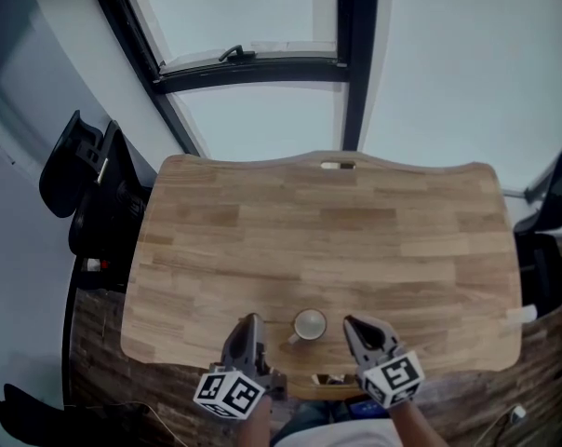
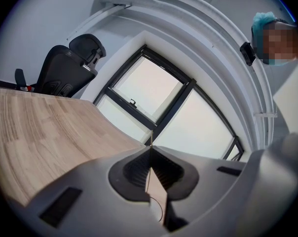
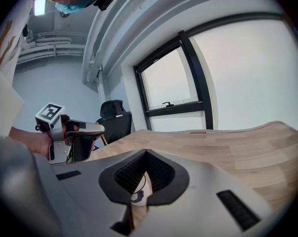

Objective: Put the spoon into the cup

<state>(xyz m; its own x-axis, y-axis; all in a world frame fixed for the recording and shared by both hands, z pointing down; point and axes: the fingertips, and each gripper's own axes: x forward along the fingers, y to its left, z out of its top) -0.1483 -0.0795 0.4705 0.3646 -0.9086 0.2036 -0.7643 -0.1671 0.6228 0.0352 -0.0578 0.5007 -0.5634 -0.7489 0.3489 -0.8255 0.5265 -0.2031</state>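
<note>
A white cup [image 1: 310, 325] stands near the front edge of the wooden table [image 1: 327, 231], between my two grippers. My left gripper [image 1: 251, 320] is to its left, shut on a thin wooden spoon whose tip [image 2: 150, 138] pokes out past the pads. In the right gripper view, the same left gripper [image 3: 85, 132] shows with the thin spoon stick [image 3: 106, 143] slanting down from it. My right gripper [image 1: 351, 323] is just right of the cup, jaws together. The cup [image 3: 137, 191], with a purple print, shows low behind them, apart from the pads.
A black office chair [image 1: 86, 184] stands off the table's left side, and another dark chair [image 1: 546, 250] at the right. Beyond the far edge is a window with dark frames [image 1: 346, 54]. A small slot [image 1: 338, 165] sits in the table's far edge.
</note>
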